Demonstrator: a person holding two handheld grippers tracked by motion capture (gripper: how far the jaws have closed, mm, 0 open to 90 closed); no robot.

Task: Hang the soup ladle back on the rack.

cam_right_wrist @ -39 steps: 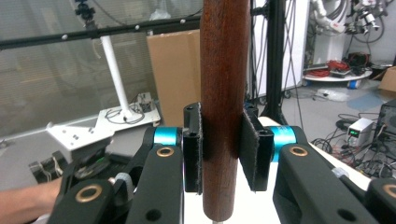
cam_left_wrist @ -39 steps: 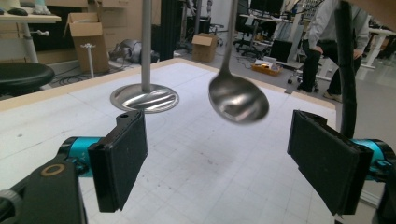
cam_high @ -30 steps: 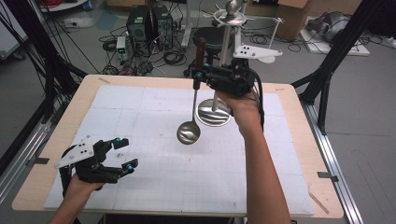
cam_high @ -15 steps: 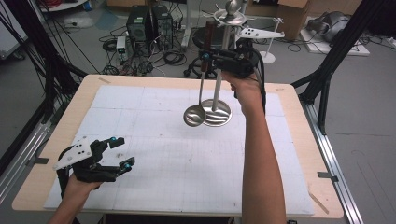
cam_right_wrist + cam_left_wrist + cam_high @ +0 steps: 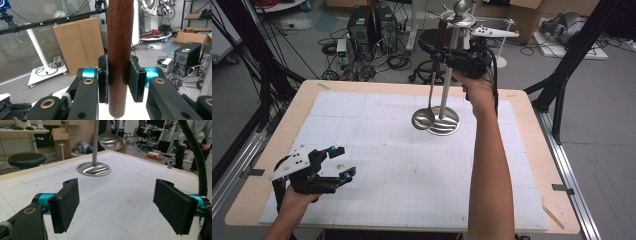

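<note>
In the high view, my right claw (image 5: 439, 54) was clamped on the brown wooden handle of the ladle (image 5: 424, 119), which hung upright with its bowl just above the desk (image 5: 522, 165), close beside the round base of the steel stand (image 5: 445, 122). I judged that I was in the step of hanging the ladle on the stand; the next move called for lifting the handle's top end to one of the arms at the stand's head and hooking it there. My right forearm was stretched far forward over the desk, with the claw held level. My left claw (image 5: 343, 162) rested low near the desk's near left corner, its jaws apart and empty.

In the left gripper view, both pads stood wide apart with nothing between them; the ladle's bowl (image 5: 110, 141) hung beyond, beside the stand's pole (image 5: 95, 143).

In the right gripper view, the two pads pressed on the wooden handle (image 5: 120, 50) from both sides, and the handle stood vertical.
</note>
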